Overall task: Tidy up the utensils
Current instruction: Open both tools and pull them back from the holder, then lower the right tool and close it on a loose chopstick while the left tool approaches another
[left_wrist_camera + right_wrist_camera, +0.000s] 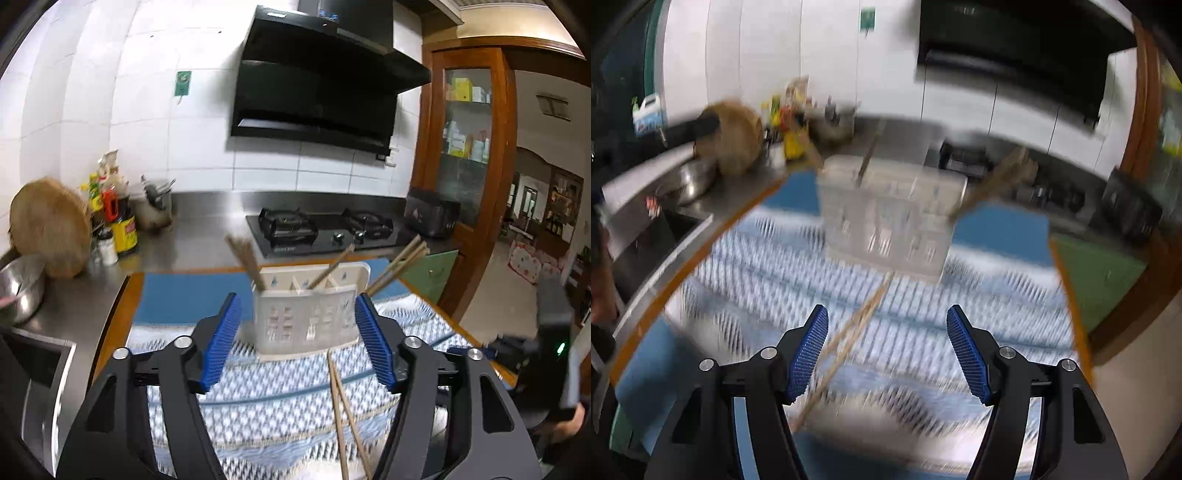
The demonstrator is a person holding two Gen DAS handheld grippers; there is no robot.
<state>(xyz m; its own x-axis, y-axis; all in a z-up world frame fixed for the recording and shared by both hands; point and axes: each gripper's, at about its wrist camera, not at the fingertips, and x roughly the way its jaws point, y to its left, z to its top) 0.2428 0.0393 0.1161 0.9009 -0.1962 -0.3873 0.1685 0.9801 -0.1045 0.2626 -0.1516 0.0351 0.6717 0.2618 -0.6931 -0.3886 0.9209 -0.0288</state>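
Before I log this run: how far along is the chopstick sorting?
Done: several chopsticks already stand in the white holder. In hand: nothing; the left tool and right tool are both open. Left: one loose pair lies on the patterned cloth.

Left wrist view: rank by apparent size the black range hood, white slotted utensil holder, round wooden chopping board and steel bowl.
1. Black range hood
2. White slotted utensil holder, nearer the camera
3. Round wooden chopping board
4. Steel bowl, partly cut off, so unsure
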